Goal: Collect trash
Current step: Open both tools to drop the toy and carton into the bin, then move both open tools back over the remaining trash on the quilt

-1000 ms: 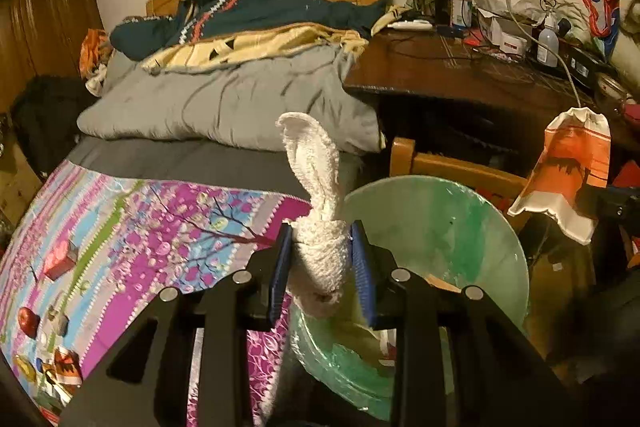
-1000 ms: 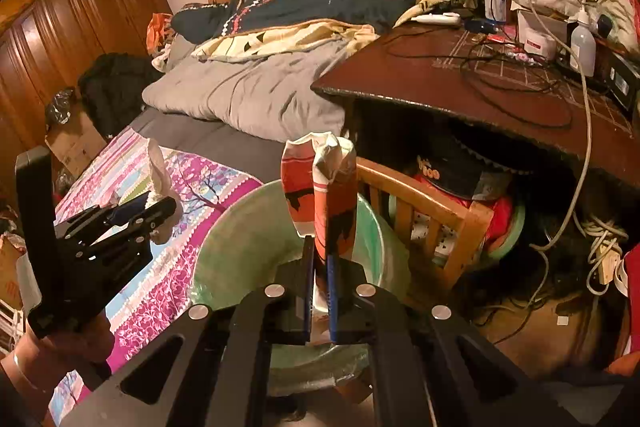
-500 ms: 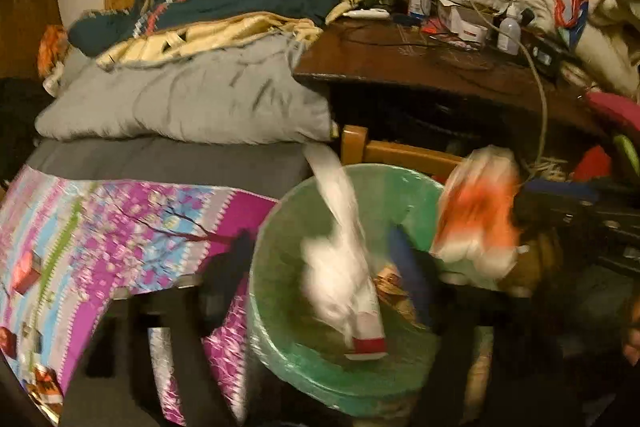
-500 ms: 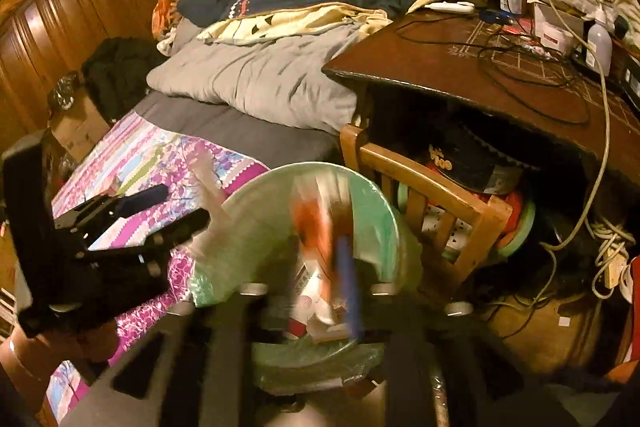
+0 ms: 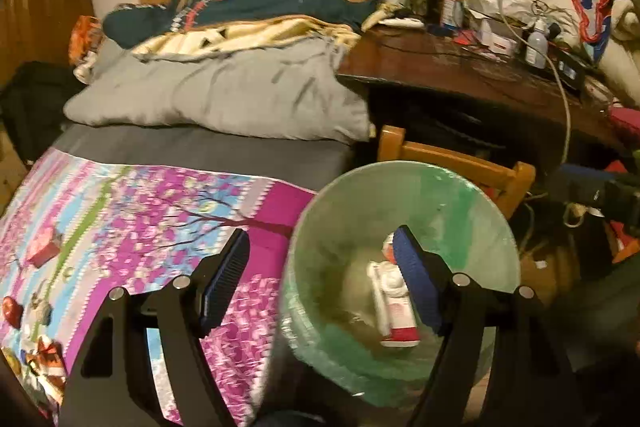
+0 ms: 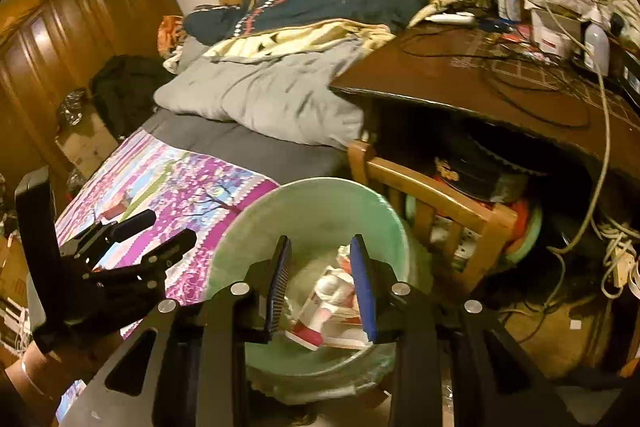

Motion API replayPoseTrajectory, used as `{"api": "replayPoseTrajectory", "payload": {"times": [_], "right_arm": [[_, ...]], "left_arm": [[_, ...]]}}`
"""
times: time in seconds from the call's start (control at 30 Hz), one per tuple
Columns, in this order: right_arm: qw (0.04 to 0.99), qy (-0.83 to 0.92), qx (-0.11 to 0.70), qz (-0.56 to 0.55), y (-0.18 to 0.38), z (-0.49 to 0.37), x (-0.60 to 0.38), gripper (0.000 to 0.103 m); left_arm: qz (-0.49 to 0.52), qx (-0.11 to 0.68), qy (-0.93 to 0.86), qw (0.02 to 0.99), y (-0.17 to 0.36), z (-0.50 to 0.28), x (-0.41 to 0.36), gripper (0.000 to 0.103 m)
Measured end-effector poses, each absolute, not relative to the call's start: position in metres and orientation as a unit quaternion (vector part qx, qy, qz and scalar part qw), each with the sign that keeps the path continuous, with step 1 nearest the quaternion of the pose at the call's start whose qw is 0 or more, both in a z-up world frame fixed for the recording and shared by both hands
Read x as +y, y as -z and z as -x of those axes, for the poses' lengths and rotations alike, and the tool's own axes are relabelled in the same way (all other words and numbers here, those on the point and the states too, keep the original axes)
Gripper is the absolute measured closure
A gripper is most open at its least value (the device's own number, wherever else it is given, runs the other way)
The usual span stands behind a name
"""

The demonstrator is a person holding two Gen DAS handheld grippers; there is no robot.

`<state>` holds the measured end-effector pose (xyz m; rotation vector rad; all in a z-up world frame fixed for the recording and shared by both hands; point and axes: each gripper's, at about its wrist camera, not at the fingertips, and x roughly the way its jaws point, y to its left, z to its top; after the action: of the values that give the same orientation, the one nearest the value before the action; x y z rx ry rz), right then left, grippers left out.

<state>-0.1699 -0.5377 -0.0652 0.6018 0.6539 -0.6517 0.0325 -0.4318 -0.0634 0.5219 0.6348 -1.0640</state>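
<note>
A green-lined bin (image 5: 440, 179) (image 6: 320, 183) stands between the bed and a wooden chair. Inside it lie a white tissue wad (image 5: 390, 281) (image 6: 334, 285) and a red-and-white paper wrapper (image 5: 402, 325) (image 6: 316, 323) among other scraps. My left gripper (image 5: 320, 237) stands open wide over the bin's left rim, with nothing between its blue pads. It also shows at the left of the right wrist view as the left gripper (image 6: 172, 227), held by a hand. My right gripper (image 6: 321, 239) hangs open above the bin's mouth, holding nothing.
A bed with a purple floral blanket (image 5: 140, 207) and grey pillow (image 5: 224, 99) lies left of the bin. A wooden chair (image 6: 432, 195) and a dark desk (image 6: 480, 83) with cables and bottles crowd the right. Cords and clutter fill the floor under the desk.
Both grippers opened. The tissue dropped from the left one and the wrapper from the right one into the bin, where both now lie.
</note>
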Motion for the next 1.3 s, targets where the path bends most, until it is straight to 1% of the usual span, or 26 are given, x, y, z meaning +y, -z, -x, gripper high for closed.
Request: {"api": "replayPoseTrajectory", "payload": {"times": [0.2,0.43,0.6,0.87,1.03,1.2,1.3], "right_arm": [[0.872,0.291,0.281,-0.275,0.052,0.148,-0.519,0.070],[0.902,0.244,0.268,-0.236,0.041,0.098,-0.474,0.070],[0.912,0.183,0.295,-0.217,0.047,0.047,-0.432,0.070],[0.908,0.081,0.367,-0.186,0.077,-0.037,-0.353,0.070],[0.899,0.034,0.399,-0.174,0.093,-0.085,-0.310,0.070],[0.900,0.018,0.397,-0.180,0.091,-0.116,-0.296,0.070],[0.895,0.007,0.413,-0.171,0.098,-0.136,-0.291,0.070]], "left_arm": [[-0.218,0.279,0.420,0.836,0.062,-0.052,-0.388,0.032],[-0.179,0.291,0.320,0.884,0.066,-0.090,-0.314,0.032],[-0.150,0.314,0.236,0.907,0.074,-0.117,-0.243,0.032],[-0.092,0.367,0.119,0.918,0.097,-0.145,-0.130,0.032],[-0.060,0.388,0.081,0.916,0.108,-0.160,-0.093,0.032],[-0.045,0.392,0.062,0.917,0.114,-0.176,-0.075,0.032],[-0.030,0.398,0.049,0.916,0.116,-0.189,-0.064,0.032]]}}
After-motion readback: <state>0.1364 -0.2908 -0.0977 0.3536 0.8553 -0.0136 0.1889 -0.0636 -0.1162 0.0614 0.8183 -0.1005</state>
